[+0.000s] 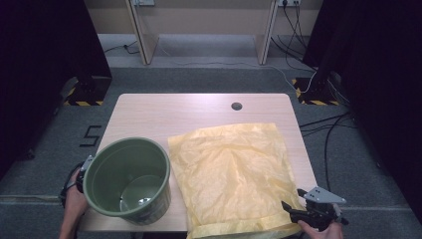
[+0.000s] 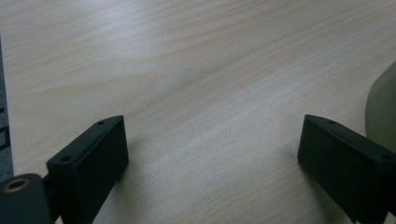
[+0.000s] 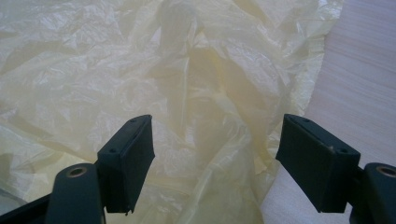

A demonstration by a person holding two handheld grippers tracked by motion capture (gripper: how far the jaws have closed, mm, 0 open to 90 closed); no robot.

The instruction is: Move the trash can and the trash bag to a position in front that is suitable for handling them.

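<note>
A green plastic bucket (image 1: 127, 179) stands upright and empty at the table's front left. A crumpled yellow plastic bag (image 1: 234, 174) lies flat to its right, reaching the front edge. My left gripper (image 1: 83, 168) sits behind the bucket's left side, mostly hidden by it. In the left gripper view my gripper (image 2: 212, 154) is open over bare wood, with the bucket's wall (image 2: 383, 112) just past the right jaw. My right gripper (image 1: 294, 209) is at the bag's front right corner. In the right gripper view it (image 3: 215, 156) is open above the bag's edge (image 3: 187, 93), holding nothing.
The wooden table (image 1: 199, 112) has a round cable hole (image 1: 237, 106) near its far edge. Grey floor surrounds it, with cables (image 1: 328, 129) at the right and desk legs (image 1: 140, 35) beyond. Bare wood lies behind the bucket and bag.
</note>
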